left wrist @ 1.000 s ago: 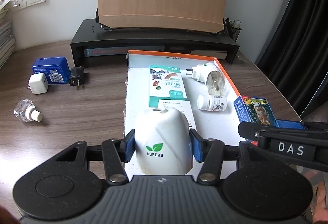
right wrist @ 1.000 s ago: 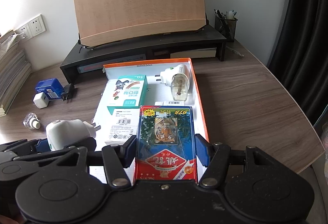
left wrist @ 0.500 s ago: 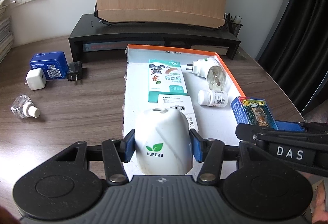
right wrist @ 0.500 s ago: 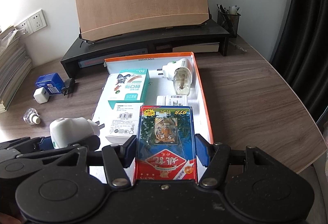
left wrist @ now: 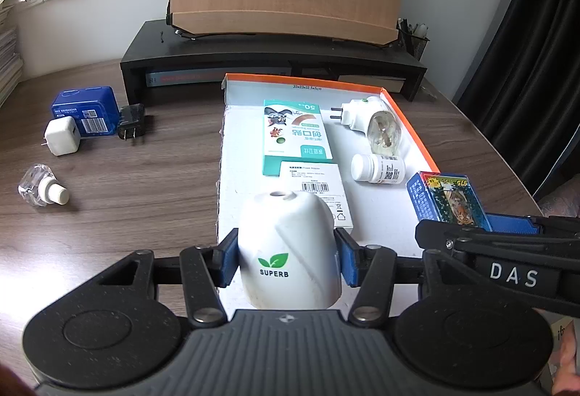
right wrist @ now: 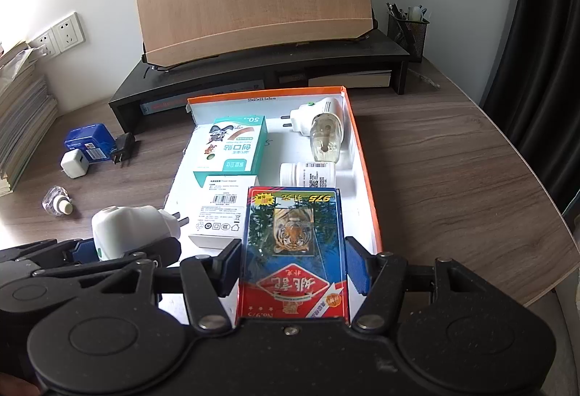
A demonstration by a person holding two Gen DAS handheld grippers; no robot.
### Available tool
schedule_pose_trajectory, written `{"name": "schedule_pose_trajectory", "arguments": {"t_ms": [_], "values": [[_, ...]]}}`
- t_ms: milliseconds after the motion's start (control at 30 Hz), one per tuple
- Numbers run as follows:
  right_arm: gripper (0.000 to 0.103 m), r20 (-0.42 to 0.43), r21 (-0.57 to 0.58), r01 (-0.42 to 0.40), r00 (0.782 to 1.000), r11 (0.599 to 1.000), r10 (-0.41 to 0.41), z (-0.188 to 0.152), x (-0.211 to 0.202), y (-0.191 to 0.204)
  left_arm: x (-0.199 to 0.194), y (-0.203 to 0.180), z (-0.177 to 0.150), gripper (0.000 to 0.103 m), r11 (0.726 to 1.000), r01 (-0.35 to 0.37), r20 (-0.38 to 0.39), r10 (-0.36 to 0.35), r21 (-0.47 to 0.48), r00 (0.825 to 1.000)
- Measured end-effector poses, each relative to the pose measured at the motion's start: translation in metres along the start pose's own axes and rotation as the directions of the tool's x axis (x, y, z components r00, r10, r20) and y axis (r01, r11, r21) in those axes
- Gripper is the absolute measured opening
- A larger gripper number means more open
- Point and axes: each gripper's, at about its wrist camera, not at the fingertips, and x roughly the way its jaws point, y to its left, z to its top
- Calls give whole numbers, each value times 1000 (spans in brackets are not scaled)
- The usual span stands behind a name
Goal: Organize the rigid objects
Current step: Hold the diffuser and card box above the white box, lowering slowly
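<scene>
left claw [left wrist: 286,262] clamped, right claw [right wrist: 293,269] clamped

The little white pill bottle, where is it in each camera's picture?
Left wrist view: the white pill bottle lies on its side right of centre, in the orange-edged box, just below the plug-in vaporizer.
Right wrist view: the bottle sits near the middle, partly hidden behind the tiger card pack held in the right claw.
Shared landmark: the teal bandage box, to the bottle's left in both.

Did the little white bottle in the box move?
No. The bottle lies by the box's orange wall, below the plug-in, as before.
</scene>
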Motion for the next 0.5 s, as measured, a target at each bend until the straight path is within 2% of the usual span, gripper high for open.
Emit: {"name": "schedule_pose_trajectory", "arguments": {"t_ms": [500], "values": [[72, -15, -1, 2, 1000, 1000, -2, -3, 1, 0, 1, 0, -2, 54, 1000, 7, -11, -7, 3, 1000]]}}
